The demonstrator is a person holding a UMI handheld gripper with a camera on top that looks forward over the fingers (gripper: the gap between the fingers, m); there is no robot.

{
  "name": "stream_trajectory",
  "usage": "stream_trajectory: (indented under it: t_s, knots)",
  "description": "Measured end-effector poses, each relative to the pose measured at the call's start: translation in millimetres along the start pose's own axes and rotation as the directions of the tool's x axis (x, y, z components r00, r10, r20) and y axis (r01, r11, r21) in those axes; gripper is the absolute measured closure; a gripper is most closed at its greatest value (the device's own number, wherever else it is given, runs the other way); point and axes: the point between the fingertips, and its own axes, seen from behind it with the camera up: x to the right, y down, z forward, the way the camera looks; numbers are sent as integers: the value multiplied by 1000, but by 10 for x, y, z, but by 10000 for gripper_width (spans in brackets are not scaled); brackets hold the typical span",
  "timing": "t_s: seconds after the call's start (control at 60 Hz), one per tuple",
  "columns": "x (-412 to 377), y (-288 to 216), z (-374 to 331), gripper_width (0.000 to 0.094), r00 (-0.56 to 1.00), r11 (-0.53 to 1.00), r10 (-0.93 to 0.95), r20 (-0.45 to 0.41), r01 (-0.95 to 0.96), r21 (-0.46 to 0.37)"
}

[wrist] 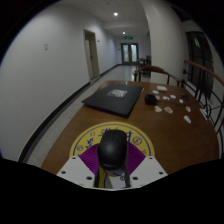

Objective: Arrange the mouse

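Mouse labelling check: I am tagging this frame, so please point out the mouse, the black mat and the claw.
mouse (111,150), gripper view, middle of its back.
black mat (113,97), gripper view, its bare centre.
claw (113,176), gripper view, midway between fingertips.

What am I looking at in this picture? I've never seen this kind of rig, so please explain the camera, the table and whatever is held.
The single picture comes from a wide-angle camera riding on a hand-held gripper, carried by a person rather than a robot arm, looking forward along its jaws. A black mouse sits between the purple pads, over a round yellow mat; whether the jaws press on it is unclear. Beyond lie a long wooden table, a dark rectangular mat and small white items. A corridor runs behind.
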Motion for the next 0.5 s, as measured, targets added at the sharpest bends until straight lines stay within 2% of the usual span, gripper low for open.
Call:
stream_trajectory:
  t_s: [0.05, 0.067, 0.167, 0.25, 0.35, 0.383, 0.5]
  knots:
    - [-9, 129, 91, 595, 1000, 999, -6, -10, 6, -33]
    - [-10, 94, 103, 600, 1000, 1000, -13, -13, 13, -16]
    - [7, 97, 88, 456, 996, 997, -79, -31, 79, -9]
    - [-3, 108, 43, 357, 990, 989, -143, 8, 143, -34]
    - [-79, 102, -243, 62, 982, 987, -161, 102, 162, -4]
    - [-77, 102, -369, 94, 979, 987, -162, 124, 162, 11]
    - [111, 154, -799, 86, 976, 988, -152, 157, 144, 56]
